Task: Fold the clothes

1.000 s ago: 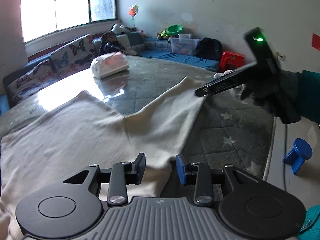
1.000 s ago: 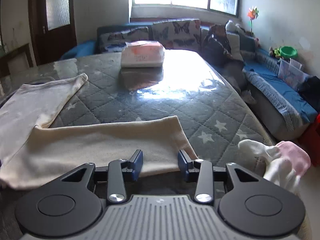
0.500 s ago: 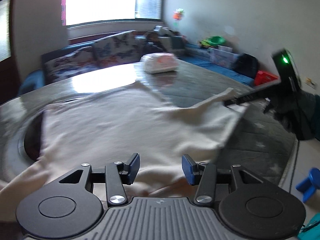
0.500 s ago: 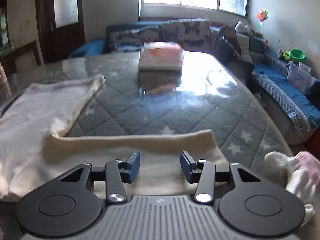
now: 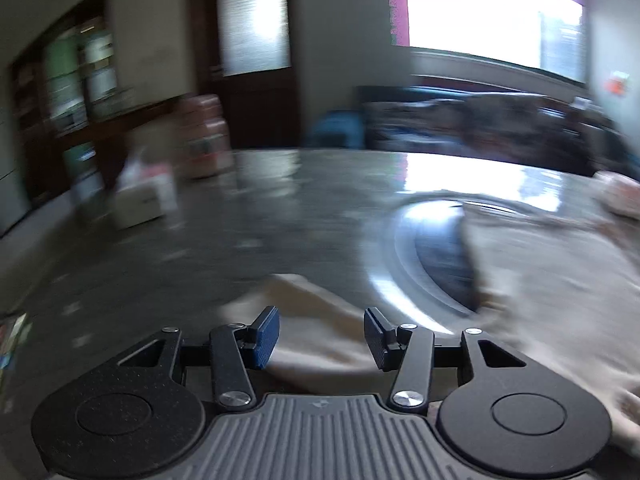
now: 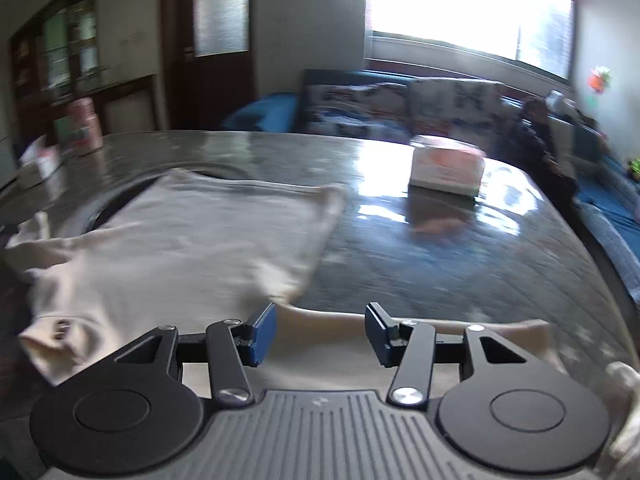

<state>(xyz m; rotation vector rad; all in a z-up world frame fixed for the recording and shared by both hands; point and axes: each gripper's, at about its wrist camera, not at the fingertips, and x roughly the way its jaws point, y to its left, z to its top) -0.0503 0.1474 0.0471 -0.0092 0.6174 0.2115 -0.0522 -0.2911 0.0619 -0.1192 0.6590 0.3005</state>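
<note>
Both grippers have just been opening and now stand spread with nothing between the pads: the left gripper (image 5: 320, 332) has swung away over a sleeve end, the right gripper (image 6: 320, 330) hovers over the other. The cream garment (image 6: 192, 240) lies released on the bench (image 6: 460, 264), likely ready for regrasping. Only the right view shows the tissue box (image 6: 446, 170).

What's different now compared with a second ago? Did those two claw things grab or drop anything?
Both views have swung left toward the door side of the room, the left one blurring most. The jaws of the left gripper and the right gripper have just been opening; cloth lies beneath them, nothing is pinched. The cream garment still lies spread on the table, and the tissue pack stays put.
</note>
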